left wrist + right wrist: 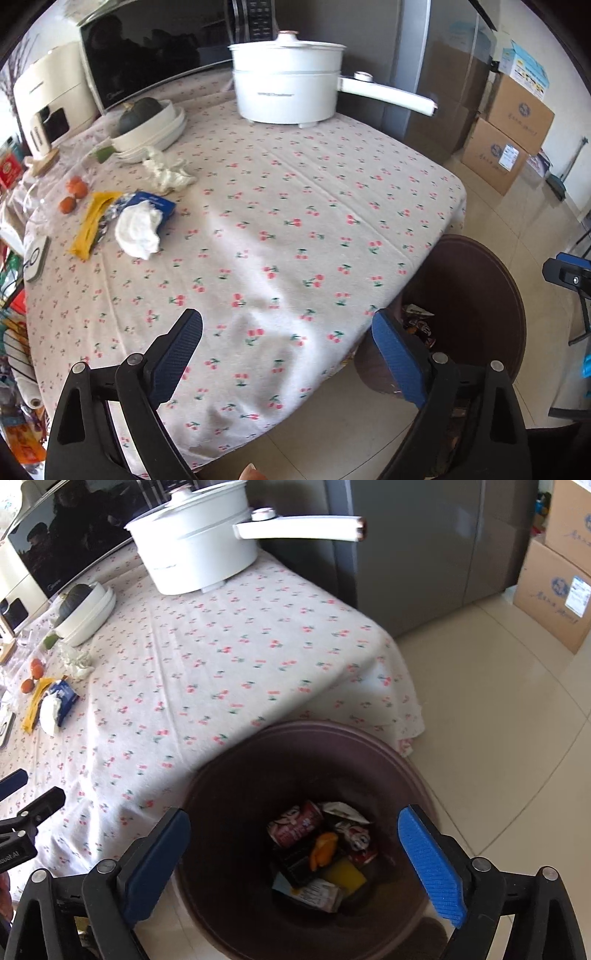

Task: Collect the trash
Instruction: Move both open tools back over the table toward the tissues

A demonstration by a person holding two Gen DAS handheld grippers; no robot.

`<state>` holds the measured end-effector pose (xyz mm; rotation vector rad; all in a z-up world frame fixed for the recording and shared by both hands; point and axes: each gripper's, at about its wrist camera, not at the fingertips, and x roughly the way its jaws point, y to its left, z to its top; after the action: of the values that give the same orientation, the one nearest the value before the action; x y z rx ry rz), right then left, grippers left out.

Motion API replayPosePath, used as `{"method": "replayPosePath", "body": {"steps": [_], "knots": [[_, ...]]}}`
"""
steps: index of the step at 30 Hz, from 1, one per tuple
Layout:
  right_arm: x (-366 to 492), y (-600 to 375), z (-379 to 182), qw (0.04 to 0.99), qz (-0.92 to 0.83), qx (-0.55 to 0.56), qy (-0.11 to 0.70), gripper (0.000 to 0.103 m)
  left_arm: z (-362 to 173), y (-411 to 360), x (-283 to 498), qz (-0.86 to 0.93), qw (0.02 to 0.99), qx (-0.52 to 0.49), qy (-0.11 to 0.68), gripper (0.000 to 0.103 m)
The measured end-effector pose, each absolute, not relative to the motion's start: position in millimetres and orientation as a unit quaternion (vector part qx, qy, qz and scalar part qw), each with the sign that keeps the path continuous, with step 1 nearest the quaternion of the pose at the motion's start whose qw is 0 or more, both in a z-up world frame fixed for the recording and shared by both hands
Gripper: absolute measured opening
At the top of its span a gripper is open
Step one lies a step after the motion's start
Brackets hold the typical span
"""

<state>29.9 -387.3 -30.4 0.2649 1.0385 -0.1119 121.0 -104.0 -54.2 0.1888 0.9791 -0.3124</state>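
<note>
Trash bin [369, 746] sitting directly under right gripper [291, 856] — wrappers, cans, orange peel [323, 849] inside; left gripper [288, 354] hovering over cherry tablecloth [295, 206] — both gaping wide, holding nothing.

tablecloth [295, 221]: soft matt cloth, cherry print
pot [288, 85]: smooth glossy white, sits on the tablecloth
bin [369, 753]: smooth brown plastic, just beside the tablecloth's edge
tissue [138, 229]: crumpled white paper
floor [498, 720]: shiny tile

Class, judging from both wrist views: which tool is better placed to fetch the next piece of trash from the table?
Left. The left tool hangs open over the table facing the crumpled tissue, while the right tool is open above the bin.
</note>
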Motion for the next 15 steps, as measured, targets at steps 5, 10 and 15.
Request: {"method": "replayPosePath", "body": {"steps": [5,10,15], "knots": [[56.2,-344.9,-27.7,0.86,-0.027,0.121,0.495,0.095,-43.7,-43.9,132.9,-0.094,0.875,0.059,0.471,0.095],[83.7,-291.9,-27.8,0.864,0.0,0.096,0.494,0.095,-34.8,15.6,136.6,-0.038,0.886,0.056,0.459,0.095],[111.9,-233.4,-31.8,0.868,0.036,0.068,0.491,0.095,-35.8,64.2,139.4,0.001,0.888,0.052,0.457,0.096]]}}
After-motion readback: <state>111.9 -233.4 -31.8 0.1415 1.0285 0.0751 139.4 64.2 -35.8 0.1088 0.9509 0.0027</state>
